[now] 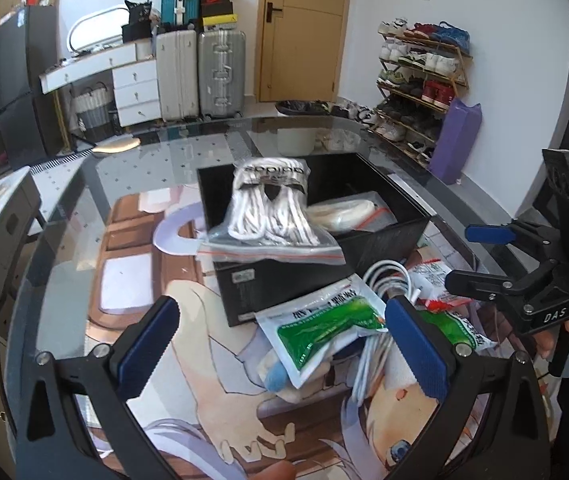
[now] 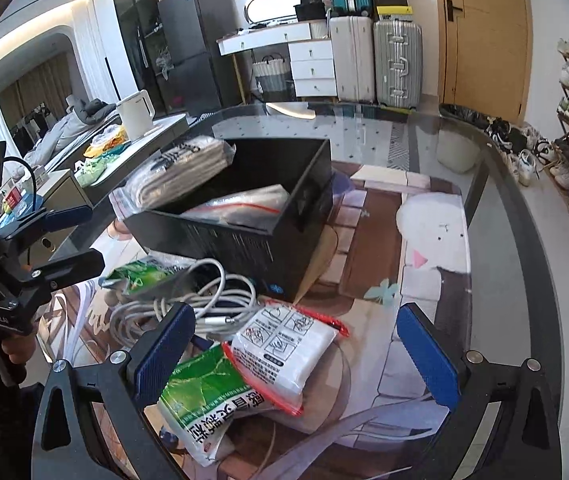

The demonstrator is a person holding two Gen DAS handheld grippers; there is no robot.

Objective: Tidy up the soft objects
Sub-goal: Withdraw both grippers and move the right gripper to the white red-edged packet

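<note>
— On the near rim of the black box (image 1: 316, 276) sits the bag of white socks (image 1: 270, 210), half in and half out, tipped toward us. We read that as a drop that landed on the edge, not a chosen resting place.

— Agreed. Neither of our tools has it. Our left tool (image 1: 280, 344) is spread wide with nothing between its pads, low over the worktop (image 1: 132, 184). Our right tool (image 2: 294, 354) is spread too, empty, above the loose pile.

— What is inside the box so far?

— One flat zip bag (image 2: 240, 206) with a red seal lies on the bottom (its contents are too pale to name). Everything else waits outside: the green packet (image 2: 204, 400), the white packet (image 2: 284, 352) lying partly on it, and a coil of white cable (image 2: 200, 296) just beside the box wall.

— So we judge the sorting as early. A nudge should send the socks in, since soft bags slide and sag.

— And the cable may snag the packets when we lift them.
</note>
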